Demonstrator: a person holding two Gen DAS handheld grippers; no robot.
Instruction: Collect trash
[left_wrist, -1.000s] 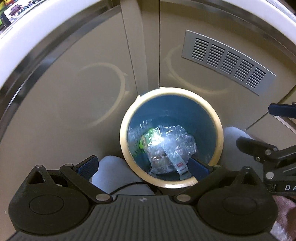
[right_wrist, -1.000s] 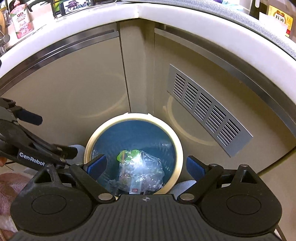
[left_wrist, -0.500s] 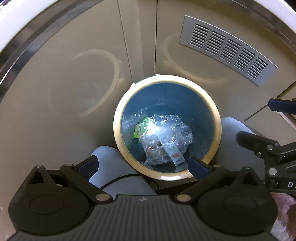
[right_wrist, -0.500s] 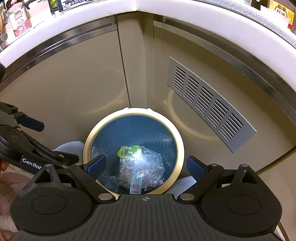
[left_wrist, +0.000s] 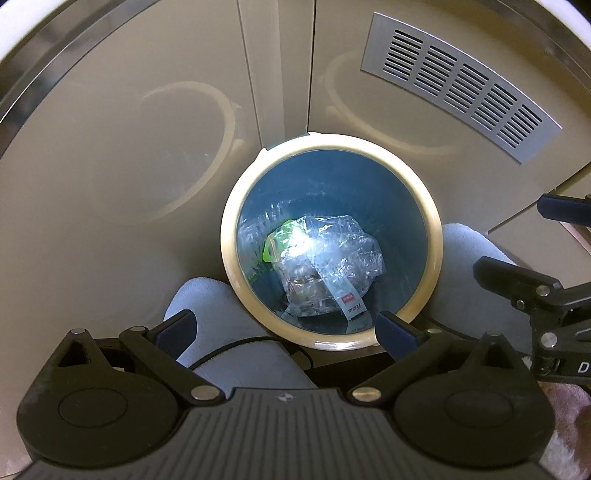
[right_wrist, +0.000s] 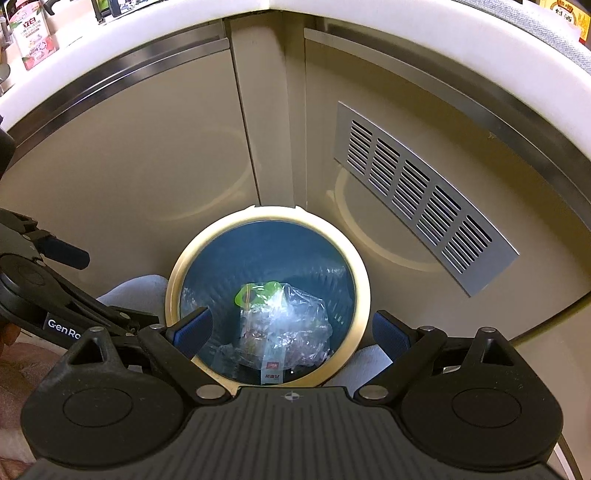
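Both the left gripper (left_wrist: 284, 330) and right gripper (right_wrist: 291, 330) hang spread wide and empty above the blue wastebasket (left_wrist: 430, 236), which stands in the cabinet corner. The crumpled clear plastic wrapper (left_wrist: 328, 266) lies on its bottom; further trash is best released over the rim's middle.

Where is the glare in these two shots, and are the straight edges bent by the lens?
Left wrist view: a bright hotspot on the clear plastic wrapper in the bin. Right wrist view: milder shine on it; the countertop edge bows, fisheye distortion.
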